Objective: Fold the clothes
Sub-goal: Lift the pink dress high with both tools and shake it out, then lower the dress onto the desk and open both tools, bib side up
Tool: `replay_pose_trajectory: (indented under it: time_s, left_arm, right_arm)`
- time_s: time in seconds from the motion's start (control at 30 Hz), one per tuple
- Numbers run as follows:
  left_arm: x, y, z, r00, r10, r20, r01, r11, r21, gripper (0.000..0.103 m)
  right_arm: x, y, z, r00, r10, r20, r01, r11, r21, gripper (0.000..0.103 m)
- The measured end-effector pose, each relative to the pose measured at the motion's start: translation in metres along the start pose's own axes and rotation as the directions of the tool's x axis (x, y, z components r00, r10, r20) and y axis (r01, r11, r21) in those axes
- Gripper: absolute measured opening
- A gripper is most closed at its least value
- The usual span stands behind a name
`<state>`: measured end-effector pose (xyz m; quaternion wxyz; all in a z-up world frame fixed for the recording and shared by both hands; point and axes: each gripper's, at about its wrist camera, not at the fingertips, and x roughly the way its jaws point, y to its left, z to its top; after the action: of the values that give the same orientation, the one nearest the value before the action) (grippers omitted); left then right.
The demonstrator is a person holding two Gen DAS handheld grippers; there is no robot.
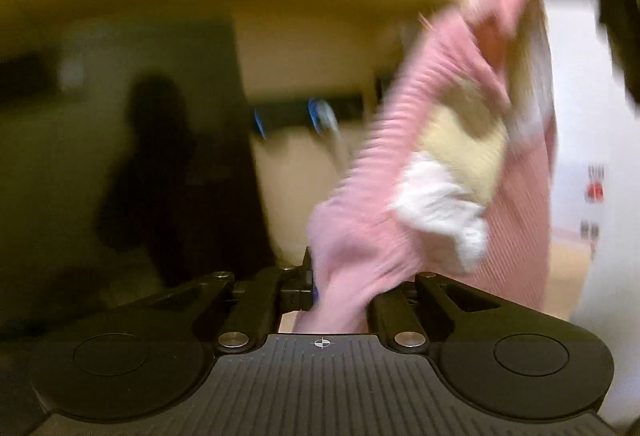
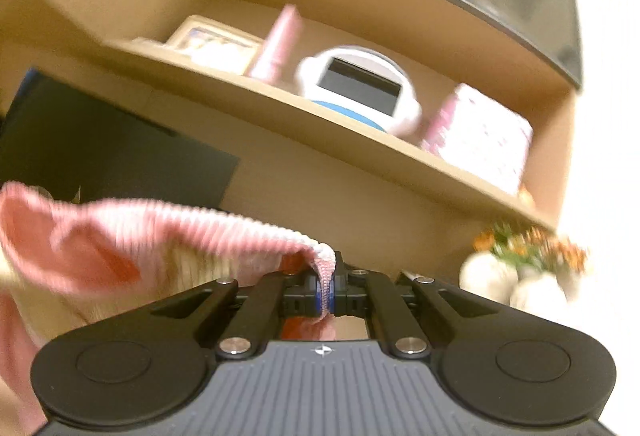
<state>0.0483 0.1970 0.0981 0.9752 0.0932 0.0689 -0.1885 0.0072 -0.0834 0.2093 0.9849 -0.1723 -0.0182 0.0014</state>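
Both tongs pinch the pink garment [image 2: 168,232]: right gripper [image 2: 326,294] at its hem, left gripper [image 1: 336,296] apparently too, blurred, cloth trailing toward one o'clock. Folding seems barely begun.

Tan wooden shelf [image 2: 320,124] on beige wall; dark panel [image 2: 100,140] below; blurred

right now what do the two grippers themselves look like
Both the left gripper and the right gripper are matte black: a ribbed body with a small white crosshair mark, two round discs at the sides, silver pivot screws on angled linkage arms, blue trim at the fingers. No cables or sleeves show.
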Motion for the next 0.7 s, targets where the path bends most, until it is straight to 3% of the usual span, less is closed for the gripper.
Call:
replay_pose_trajectory:
  time_s: [0.1, 0.2, 0.33, 0.47, 0.53, 0.57, 0.6, 0.63, 0.67, 0.7]
  left_arm:
    - [-0.027, 0.018, 0.036, 0.998, 0.019, 0.064, -0.021, 0.999, 0.04, 0.007]
    - [-0.034, 0.028, 0.058, 0.997, -0.005, 0.071, 0.003, 1.0, 0.022, 0.007]
    - [-0.021, 0.035, 0.057, 0.998, -0.065, -0.002, 0.065, 0.996, -0.055, 0.008]
    - [0.028, 0.038, 0.033, 0.985, -0.095, -0.143, 0.076, 0.988, -0.134, 0.009]
    - [0.065, 0.041, 0.009, 0.971, -0.069, -0.229, 0.033, 0.986, -0.161, 0.014]
    - [0.086, 0.042, -0.003, 0.963, -0.041, -0.268, -0.002, 0.987, -0.161, 0.021]
    - [0.107, 0.047, -0.018, 0.95, -0.002, -0.312, -0.053, 0.984, -0.169, 0.026]
    - [0.127, 0.054, -0.033, 0.931, 0.038, -0.363, -0.111, 0.977, -0.183, 0.032]
    - [0.147, 0.061, -0.048, 0.908, 0.075, -0.413, -0.169, 0.966, -0.195, 0.03]
    - [0.16, 0.069, -0.06, 0.886, 0.104, -0.452, -0.22, 0.952, -0.213, 0.03]
  right_arm:
    - [0.013, -0.015, -0.006, 0.998, 0.044, -0.039, -0.041, 0.997, 0.069, 0.003]
    - [0.029, -0.029, -0.013, 0.992, 0.096, -0.076, -0.085, 0.987, 0.137, 0.003]
    - [0.075, -0.043, -0.037, 0.971, 0.178, -0.159, -0.142, 0.966, 0.215, 0.003]
    - [0.169, -0.037, -0.082, 0.914, 0.25, -0.319, -0.169, 0.951, 0.259, 0.006]
    - [0.228, -0.023, -0.117, 0.875, 0.248, -0.415, -0.151, 0.955, 0.254, 0.027]
    - [0.254, -0.016, -0.136, 0.858, 0.228, -0.459, -0.121, 0.96, 0.251, 0.047]
    - [0.275, -0.01, -0.154, 0.842, 0.209, -0.498, -0.096, 0.965, 0.243, 0.058]
    - [0.286, -0.006, -0.167, 0.832, 0.192, -0.521, -0.076, 0.969, 0.237, 0.059]
    - [0.291, -0.005, -0.178, 0.829, 0.184, -0.529, -0.06, 0.968, 0.243, 0.062]
    - [0.291, -0.006, -0.187, 0.83, 0.19, -0.525, -0.054, 0.963, 0.263, 0.075]
